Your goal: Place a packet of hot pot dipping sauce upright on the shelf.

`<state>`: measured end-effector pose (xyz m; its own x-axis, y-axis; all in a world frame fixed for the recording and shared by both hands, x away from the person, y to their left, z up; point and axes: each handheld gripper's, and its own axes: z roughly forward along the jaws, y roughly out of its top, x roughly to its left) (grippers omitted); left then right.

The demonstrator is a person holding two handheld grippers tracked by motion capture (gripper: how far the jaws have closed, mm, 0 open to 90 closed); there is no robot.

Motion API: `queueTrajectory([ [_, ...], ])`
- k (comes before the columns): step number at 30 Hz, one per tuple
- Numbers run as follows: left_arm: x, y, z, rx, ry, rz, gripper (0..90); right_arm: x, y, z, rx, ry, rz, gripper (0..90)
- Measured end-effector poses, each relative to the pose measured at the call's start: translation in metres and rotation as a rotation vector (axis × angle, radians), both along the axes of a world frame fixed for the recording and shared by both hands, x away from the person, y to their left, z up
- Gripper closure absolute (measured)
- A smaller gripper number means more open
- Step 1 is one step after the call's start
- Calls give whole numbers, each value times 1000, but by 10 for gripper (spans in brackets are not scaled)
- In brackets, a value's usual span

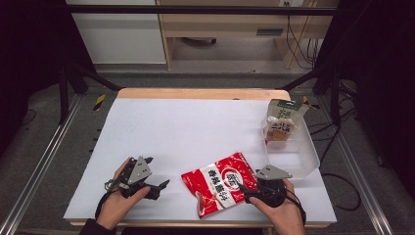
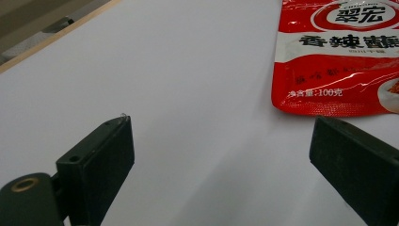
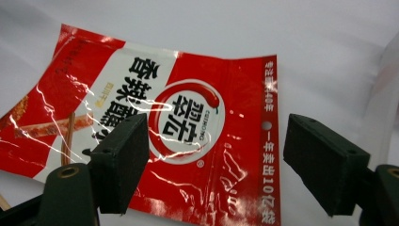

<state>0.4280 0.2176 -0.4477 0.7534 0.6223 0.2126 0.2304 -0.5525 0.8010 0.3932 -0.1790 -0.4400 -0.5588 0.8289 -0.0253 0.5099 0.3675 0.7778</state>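
Claws: left claw [image 1: 157,175] apart, right claw [image 1: 250,192] apart | red pouch [image 1: 221,183]: 1 | clear bin [image 1: 299,155]: 1

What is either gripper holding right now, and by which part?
Nothing is held. The left gripper is open over bare table; the right gripper is open above the red packet's top end, not clamped on it.

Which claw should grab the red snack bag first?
Probably the right claw. It is open and already over the near edge of the red snack bag, with the bag between its jaws. The left claw, also open, is farther off over bare table.
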Motion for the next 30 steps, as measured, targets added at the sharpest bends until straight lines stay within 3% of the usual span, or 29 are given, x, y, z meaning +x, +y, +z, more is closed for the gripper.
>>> queueTrajectory([
  [7,-1,1,1,1,-6,1,69,-5,-1,-9,0,15,-31,215],
  [12,0,1,0,1,-3,2,69,-10,-4,-14,-29,18,-52,201],
  [24,0,1,0,5,2,-1,69,-6,-15,-24,-6,110,-78,177],
  [30,1,1,-1,6,5,-2,69,-3,-15,-27,1,128,-75,186],
])
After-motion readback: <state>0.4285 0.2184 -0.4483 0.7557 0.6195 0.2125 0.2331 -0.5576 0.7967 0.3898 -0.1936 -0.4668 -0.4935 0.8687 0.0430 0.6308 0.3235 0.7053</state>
